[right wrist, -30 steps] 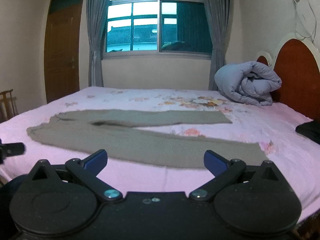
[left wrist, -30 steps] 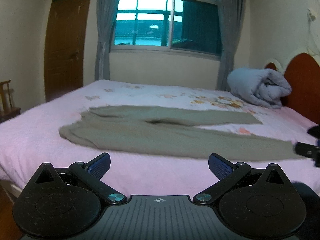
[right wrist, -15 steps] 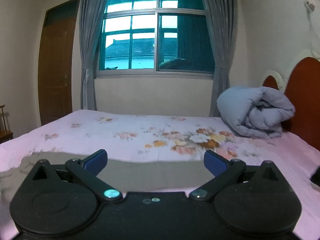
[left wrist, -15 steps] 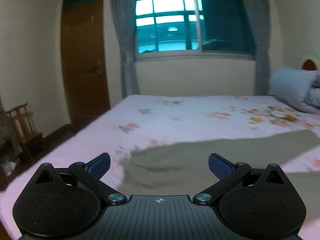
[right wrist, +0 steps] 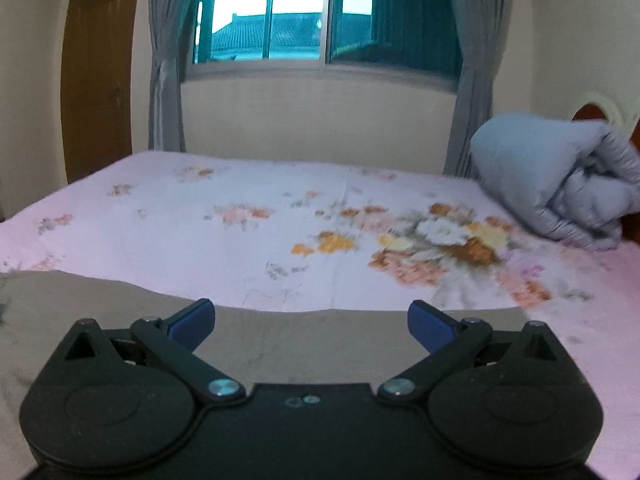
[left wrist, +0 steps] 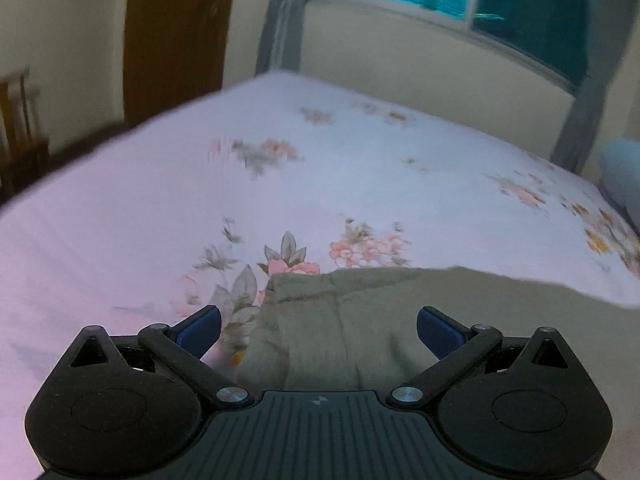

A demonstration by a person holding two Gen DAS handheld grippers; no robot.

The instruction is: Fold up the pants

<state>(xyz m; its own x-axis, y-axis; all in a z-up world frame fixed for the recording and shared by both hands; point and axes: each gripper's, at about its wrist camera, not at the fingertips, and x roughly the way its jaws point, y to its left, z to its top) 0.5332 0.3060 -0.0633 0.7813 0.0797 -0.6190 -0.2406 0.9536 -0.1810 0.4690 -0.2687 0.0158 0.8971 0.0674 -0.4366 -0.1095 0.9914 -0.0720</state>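
Note:
Olive-grey pants (left wrist: 420, 312) lie flat on the pink floral bed sheet (left wrist: 200, 208). In the left wrist view my left gripper (left wrist: 318, 330) is open, low over the pants' waistband corner, its blue pads either side of the cloth. In the right wrist view my right gripper (right wrist: 310, 322) is open, low over the far edge of a pant leg (right wrist: 280, 340), near its hem at the right. Neither gripper holds anything.
A rolled grey-blue duvet (right wrist: 560, 184) lies at the headboard end on the right. A window with grey curtains (right wrist: 320, 28) is behind the bed. A brown door (left wrist: 176, 32) and a wooden chair (left wrist: 20, 128) stand at the left.
Both grippers have moved forward and down over the bed, from a far view of the whole pants to close above them. Both have stayed open.

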